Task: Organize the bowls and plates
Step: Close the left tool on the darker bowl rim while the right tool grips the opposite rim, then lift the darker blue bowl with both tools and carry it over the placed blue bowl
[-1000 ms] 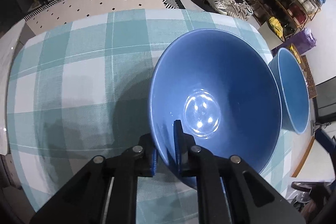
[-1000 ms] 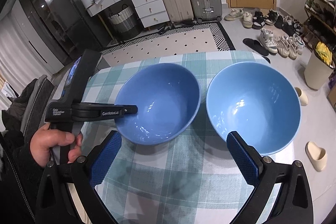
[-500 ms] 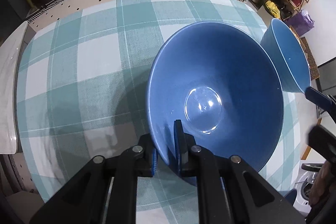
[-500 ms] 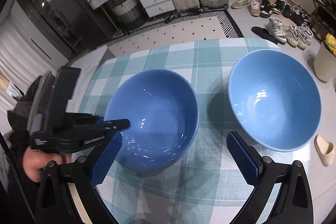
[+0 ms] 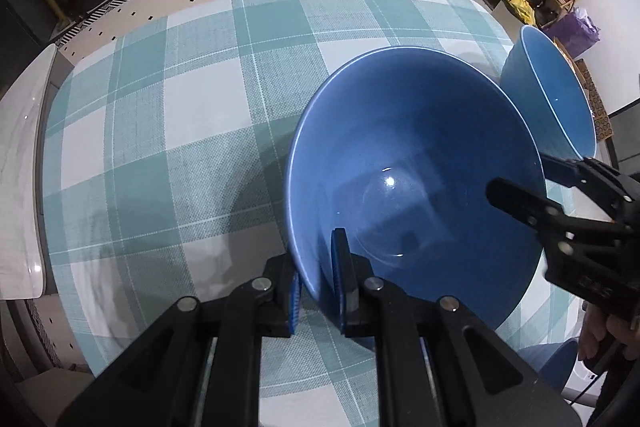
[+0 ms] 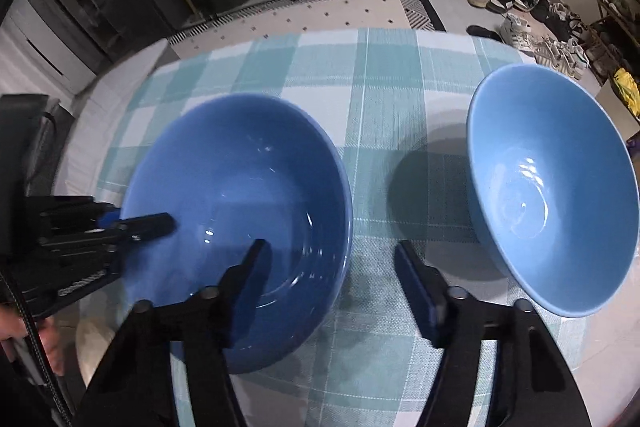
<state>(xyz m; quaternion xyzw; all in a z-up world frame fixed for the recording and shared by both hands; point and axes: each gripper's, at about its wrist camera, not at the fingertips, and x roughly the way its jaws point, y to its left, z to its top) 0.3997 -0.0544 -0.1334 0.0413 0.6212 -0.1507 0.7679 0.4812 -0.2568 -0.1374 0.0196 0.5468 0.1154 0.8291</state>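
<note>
Left wrist view: my left tongs (image 5: 316, 283) clamped on near rim of dark blue bowl (image 5: 412, 171), sitting on checked worktop (image 5: 168, 131). Light blue bowl (image 5: 548, 95) just beyond, apart.

Right wrist view: my right tongs (image 6: 332, 263) closing, straddling dark bowl's right rim, pads not yet pressing. Light bowl (image 6: 552, 187) to right, separate. Judgement: nothing stacked yet; nesting bowls remains. No plates visible.

Your surface (image 6: 384, 99) wears a teal-and-white checked cloth (image 5: 200, 155); two blue bowls (image 6: 240, 211) (image 6: 552, 187) sit on it, apart.
</note>
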